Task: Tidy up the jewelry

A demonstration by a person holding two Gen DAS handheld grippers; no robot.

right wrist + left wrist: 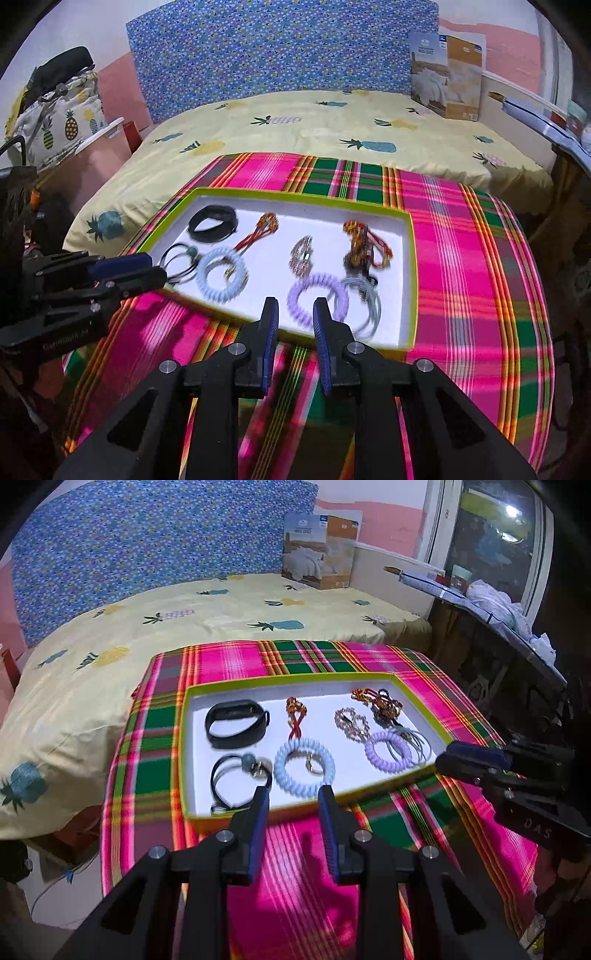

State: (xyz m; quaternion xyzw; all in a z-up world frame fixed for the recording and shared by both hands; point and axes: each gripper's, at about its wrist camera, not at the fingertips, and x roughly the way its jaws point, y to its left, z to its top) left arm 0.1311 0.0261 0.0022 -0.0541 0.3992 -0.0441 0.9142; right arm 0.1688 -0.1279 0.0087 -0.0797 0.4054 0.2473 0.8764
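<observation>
A white tray with a lime rim (pixel 295 808) (pixel 288 336) sits on a plaid cloth and holds several pieces of jewelry: a black band (pixel 236 724) (pixel 213 223), a black cord with a bead (pixel 236 779), a pale blue coil bracelet (pixel 303 771) (pixel 221 278), a red strand (pixel 295 716), a silver chain (pixel 351 722) (pixel 303 254), brown beads (pixel 380 701) (pixel 360 242), a purple coil bracelet (pixel 388 751) (pixel 314 295) and grey rings (pixel 364 306). My left gripper (pixel 293 794) (pixel 127 269) is open and empty at the tray's near rim. My right gripper (pixel 295 306) (pixel 469 760) is open and empty by the near rim.
The plaid cloth (pixel 295 886) covers a small table in front of a bed with a yellow pineapple sheet (pixel 221 605). A bedding box (pixel 319 550) stands at the back. A cluttered ledge (pixel 480 594) runs along the right by a window.
</observation>
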